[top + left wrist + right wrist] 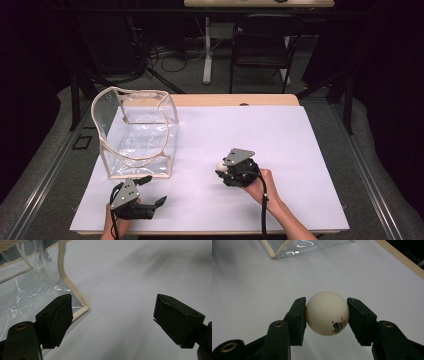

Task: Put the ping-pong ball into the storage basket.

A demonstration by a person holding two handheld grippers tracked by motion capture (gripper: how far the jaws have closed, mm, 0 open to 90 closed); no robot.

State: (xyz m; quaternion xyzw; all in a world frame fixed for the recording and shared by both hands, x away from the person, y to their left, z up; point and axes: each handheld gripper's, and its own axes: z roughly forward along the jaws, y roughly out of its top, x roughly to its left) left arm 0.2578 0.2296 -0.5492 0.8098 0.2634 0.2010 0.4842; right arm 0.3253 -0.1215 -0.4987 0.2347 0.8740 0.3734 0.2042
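While I hold both tongs over the table:
Done: right gripper (pixel 327 315) grasps ball (pixel 327 313).
Left: carrying it into clear bag (pixel 135 135); left gripper (pixel 112 317) released.

Your left gripper (pixel 112 320) has its two black jaws spread wide over the white bench (pixel 130 272). Your left-hand jaw sits just beside the beige-trimmed corner of the clear plastic pouch (pixel 30 290), whose film glints with creases.
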